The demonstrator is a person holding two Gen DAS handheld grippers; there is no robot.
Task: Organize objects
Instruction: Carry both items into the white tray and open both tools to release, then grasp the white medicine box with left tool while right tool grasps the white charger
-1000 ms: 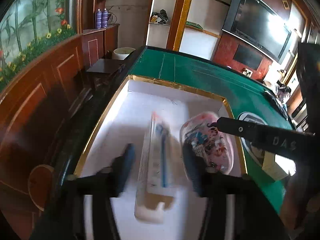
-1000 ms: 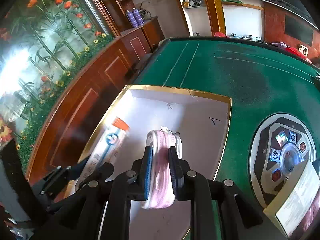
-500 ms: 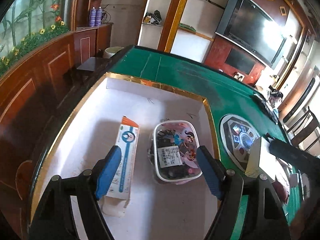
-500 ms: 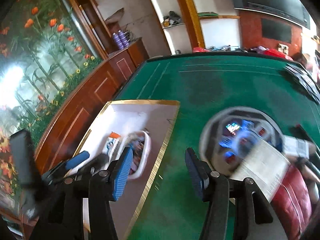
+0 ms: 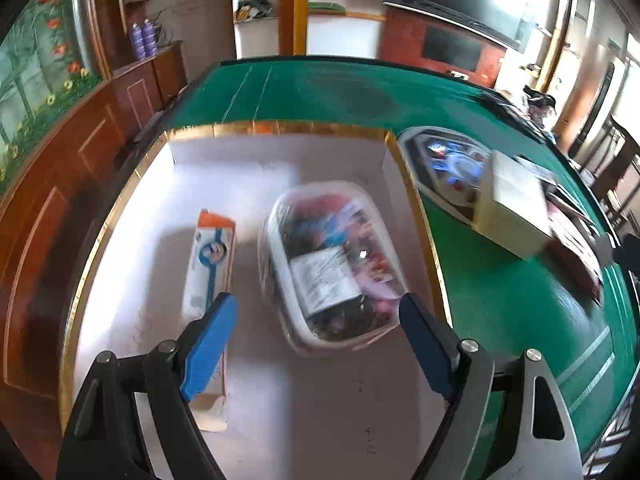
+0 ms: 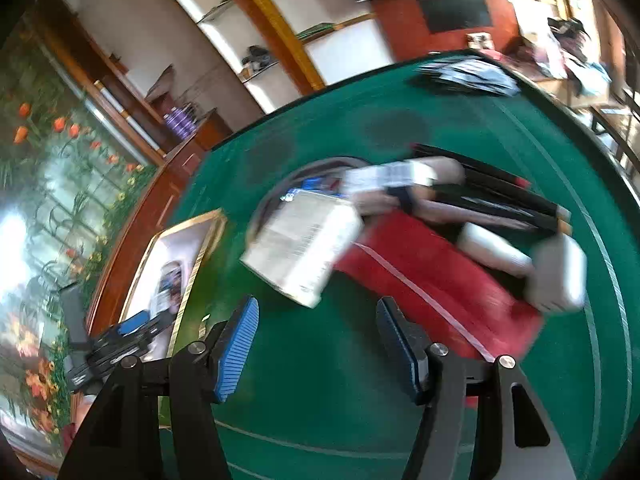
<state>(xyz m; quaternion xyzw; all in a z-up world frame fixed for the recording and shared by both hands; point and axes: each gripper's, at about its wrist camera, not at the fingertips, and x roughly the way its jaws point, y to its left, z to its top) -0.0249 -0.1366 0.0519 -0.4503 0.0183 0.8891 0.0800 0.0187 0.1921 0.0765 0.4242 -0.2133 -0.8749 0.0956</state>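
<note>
A clear plastic pouch (image 5: 332, 268) packed with colourful small items and bearing a white label lay flat inside a shallow white tray (image 5: 280, 160) with a gold rim, towards the tray's right side. Just beside it on the left lay a long, narrow white carton (image 5: 210, 264) with an orange end and a blue picture; the two were close but not touching.

The left gripper (image 5: 316, 344) hung above the near part of the tray, its blue-padded jaws spread wide and holding nothing. Its left pad sat over the near end of the carton as seen from the camera; whether it touched could not be told.

The tray rested on a green felt table (image 5: 500, 300). To the right of the tray a round control panel (image 5: 444, 168) was set into the felt, and a pale cardboard box (image 6: 300, 244) stood at its edge.

The right gripper (image 6: 316, 344) was over the bare felt, well apart from the tray, jaws also wide apart and empty. Ahead of it, blurred, lay the cardboard box, a red pouch (image 6: 432, 284) and a heap of other packets behind them.
</note>
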